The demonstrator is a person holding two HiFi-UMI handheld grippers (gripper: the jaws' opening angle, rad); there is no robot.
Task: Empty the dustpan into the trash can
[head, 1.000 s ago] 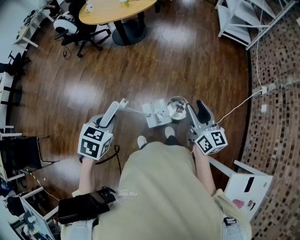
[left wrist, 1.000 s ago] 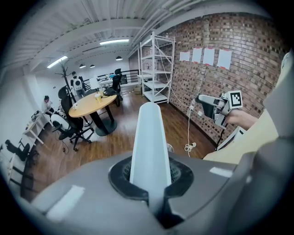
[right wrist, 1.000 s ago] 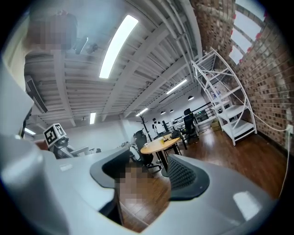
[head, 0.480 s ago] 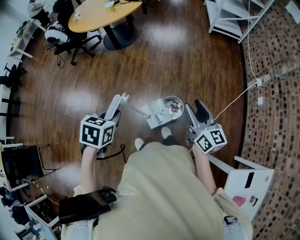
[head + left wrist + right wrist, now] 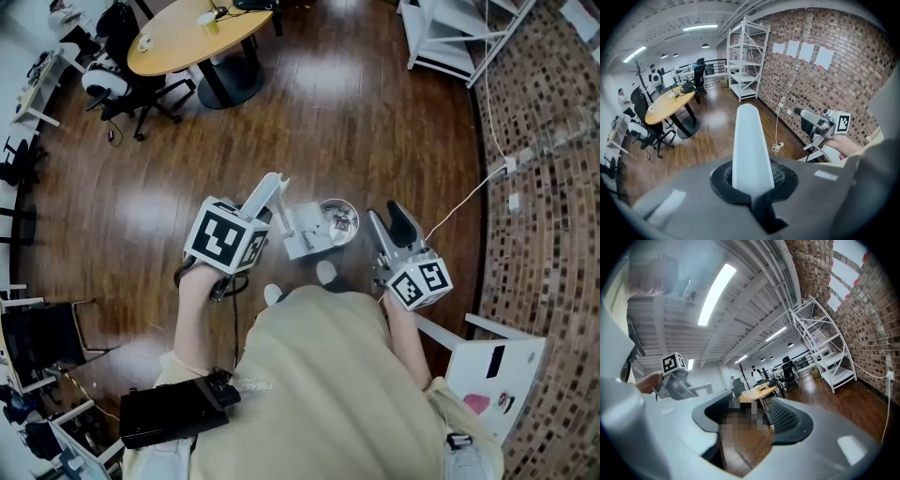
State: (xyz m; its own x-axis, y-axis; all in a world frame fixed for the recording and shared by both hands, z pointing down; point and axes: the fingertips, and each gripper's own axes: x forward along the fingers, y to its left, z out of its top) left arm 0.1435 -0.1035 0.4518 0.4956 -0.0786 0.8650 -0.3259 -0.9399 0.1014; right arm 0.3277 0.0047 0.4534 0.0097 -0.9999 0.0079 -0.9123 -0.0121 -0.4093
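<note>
The white dustpan (image 5: 302,231) sits on the wood floor, touching the left side of the small round trash can (image 5: 337,217). Its long white handle (image 5: 268,193) rises up and to the left. My left gripper (image 5: 251,221) is shut on that handle, which stands straight up between the pads in the left gripper view (image 5: 749,140). My right gripper (image 5: 392,227) hovers just right of the trash can, shut with nothing in it (image 5: 747,420). Litter shows inside the can. The pan's contents are hidden from me.
Shoes (image 5: 324,272) stand just below the dustpan. A round wooden table (image 5: 192,33) and office chairs (image 5: 112,80) are at the far left. A white shelf rack (image 5: 445,37) stands at the far right by the brick wall (image 5: 553,187), with a white cable (image 5: 469,211) on the floor.
My left gripper has swung right towards the dustpan and trash can, keeping hold of the handle, which now stands steeper. The right gripper has shifted only a little.
</note>
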